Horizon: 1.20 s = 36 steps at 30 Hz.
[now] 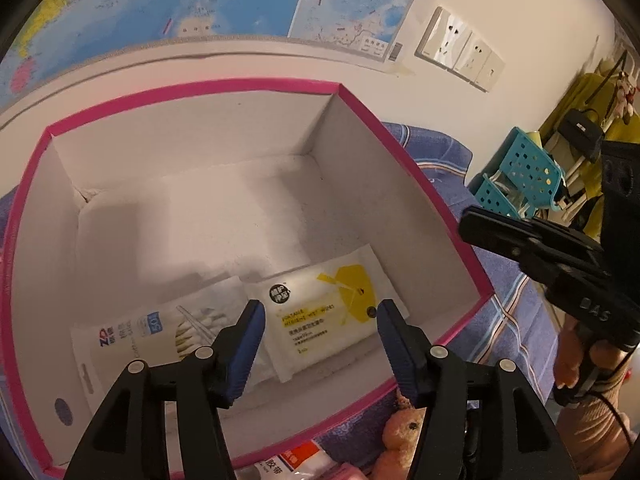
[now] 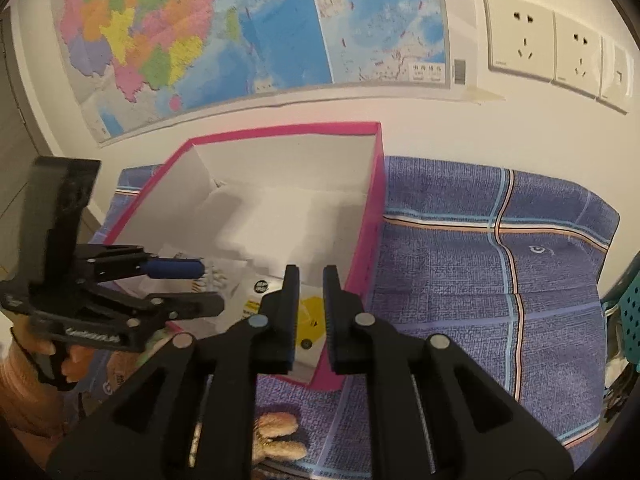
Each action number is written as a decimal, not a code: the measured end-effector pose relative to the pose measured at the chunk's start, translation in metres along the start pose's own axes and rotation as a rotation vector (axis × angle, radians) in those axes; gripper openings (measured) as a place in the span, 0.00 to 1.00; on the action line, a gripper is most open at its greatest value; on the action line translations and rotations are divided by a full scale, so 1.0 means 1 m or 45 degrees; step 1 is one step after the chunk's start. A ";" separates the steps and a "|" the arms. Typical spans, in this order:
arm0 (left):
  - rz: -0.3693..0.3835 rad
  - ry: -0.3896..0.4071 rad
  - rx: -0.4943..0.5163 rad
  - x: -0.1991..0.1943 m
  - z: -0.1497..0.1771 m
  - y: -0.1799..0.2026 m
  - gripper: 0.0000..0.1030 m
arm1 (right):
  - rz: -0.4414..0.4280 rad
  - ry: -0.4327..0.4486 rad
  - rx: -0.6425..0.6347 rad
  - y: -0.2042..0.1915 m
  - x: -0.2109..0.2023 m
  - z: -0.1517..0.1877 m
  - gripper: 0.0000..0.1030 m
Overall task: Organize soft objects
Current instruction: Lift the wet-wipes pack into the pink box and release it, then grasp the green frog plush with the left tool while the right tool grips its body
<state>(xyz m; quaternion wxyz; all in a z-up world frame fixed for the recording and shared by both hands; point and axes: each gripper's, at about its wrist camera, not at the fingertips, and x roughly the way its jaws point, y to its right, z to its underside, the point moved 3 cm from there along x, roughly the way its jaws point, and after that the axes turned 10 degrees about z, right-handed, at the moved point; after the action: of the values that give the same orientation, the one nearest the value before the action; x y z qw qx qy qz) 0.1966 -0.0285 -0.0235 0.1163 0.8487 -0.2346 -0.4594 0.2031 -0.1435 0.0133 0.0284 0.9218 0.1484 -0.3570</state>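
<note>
A white box with a pink rim (image 1: 420,184) stands on the blue cloth, also in the right wrist view (image 2: 280,130). On its floor near the front lie a white-and-yellow wet wipes pack (image 1: 316,304) (image 2: 312,312) and a cotton swab pack (image 1: 160,332). My left gripper (image 1: 320,320) (image 2: 208,286) hangs open over the wipes pack, its pads clear of it. My right gripper (image 2: 312,312) (image 1: 470,222) hovers at the box's front right corner, jaws almost together with nothing between them. A small tan plush toy (image 1: 402,432) (image 2: 276,436) lies on the cloth in front of the box.
The blue checked cloth (image 2: 460,280) stretches to the right of the box. A teal perforated basket (image 1: 520,172) stands at the far right. A red-labelled pack (image 1: 296,460) lies beside the plush. A wall with a map and sockets (image 2: 520,44) rises right behind the box.
</note>
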 end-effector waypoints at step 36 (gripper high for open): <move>0.038 0.150 -0.090 -0.096 0.162 -0.011 0.65 | -0.517 -0.219 -0.141 -0.096 -0.036 0.118 0.44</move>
<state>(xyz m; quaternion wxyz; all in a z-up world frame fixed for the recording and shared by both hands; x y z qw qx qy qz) 0.0197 0.0329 -0.0479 0.1667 0.8661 -0.2238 -0.4148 0.0726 -0.0793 -0.0455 0.0192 0.8362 0.3473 -0.4240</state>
